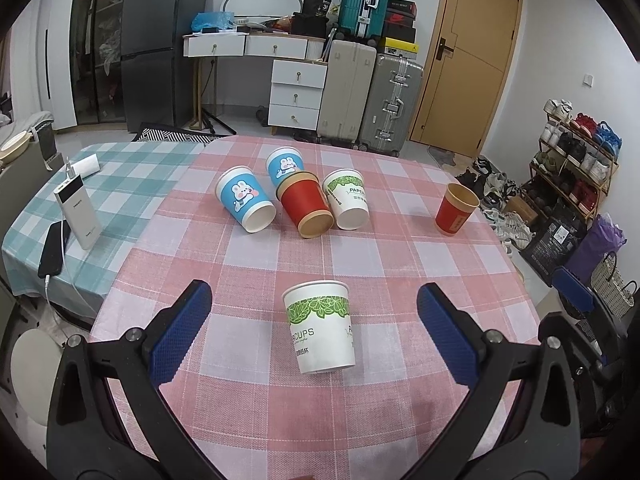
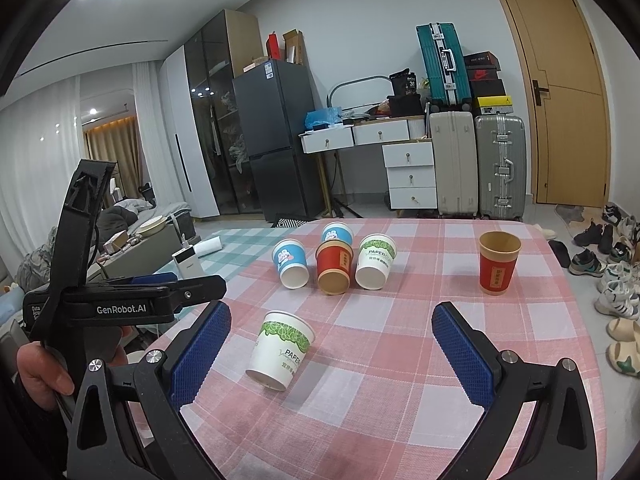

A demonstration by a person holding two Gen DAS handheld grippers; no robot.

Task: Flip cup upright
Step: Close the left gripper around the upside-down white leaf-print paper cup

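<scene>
A white paper cup with a green leaf band (image 1: 320,326) stands upright on the pink checked tablecloth (image 1: 400,248), between the open fingers of my left gripper (image 1: 314,312), untouched. It also shows in the right wrist view (image 2: 282,350), left of centre. My right gripper (image 2: 332,338) is open and empty above the cloth. Farther back, several cups lie on their sides in a cluster: two blue rabbit cups (image 1: 245,199), a red cup (image 1: 306,204) and a white leaf cup (image 1: 347,199). A red cup (image 1: 456,209) stands upright at the right.
A power bank (image 1: 78,214) and a phone (image 1: 54,248) lie on the green checked cloth at the left. The left gripper's body (image 2: 120,300) and the holding hand show at the left of the right wrist view. Shoes (image 2: 616,280) lie beyond the table's right edge.
</scene>
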